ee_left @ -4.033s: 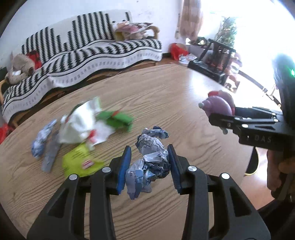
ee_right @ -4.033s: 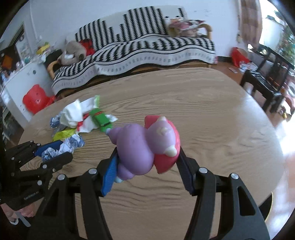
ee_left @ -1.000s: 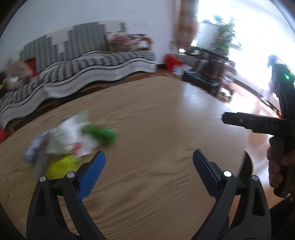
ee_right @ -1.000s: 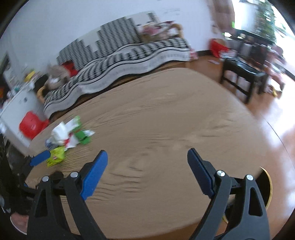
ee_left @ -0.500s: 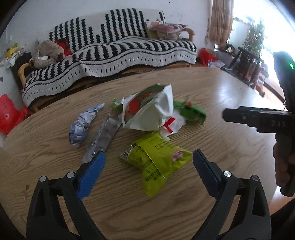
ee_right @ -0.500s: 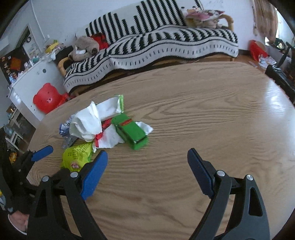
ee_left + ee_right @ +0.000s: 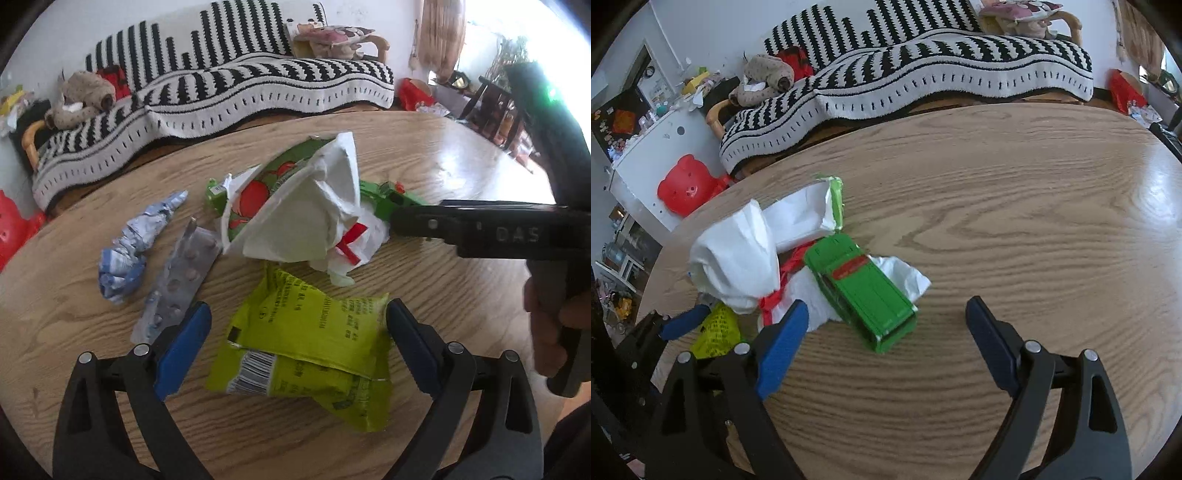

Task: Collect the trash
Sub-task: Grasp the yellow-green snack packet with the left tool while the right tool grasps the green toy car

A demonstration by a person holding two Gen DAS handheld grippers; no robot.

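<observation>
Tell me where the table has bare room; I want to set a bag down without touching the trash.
Bare wood runs right of the green box to the table edge and back toward the sofa. The left end is crowded: white wrapper, yellow packet, blister pack and foil wad lie close together, with both open grippers at them.

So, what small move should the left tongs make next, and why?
Probably close the left tongs on the yellow-green wrapper: they are open, with a blue pad at each side of it, and it lies flat on the table, apart from the white paper.
</observation>
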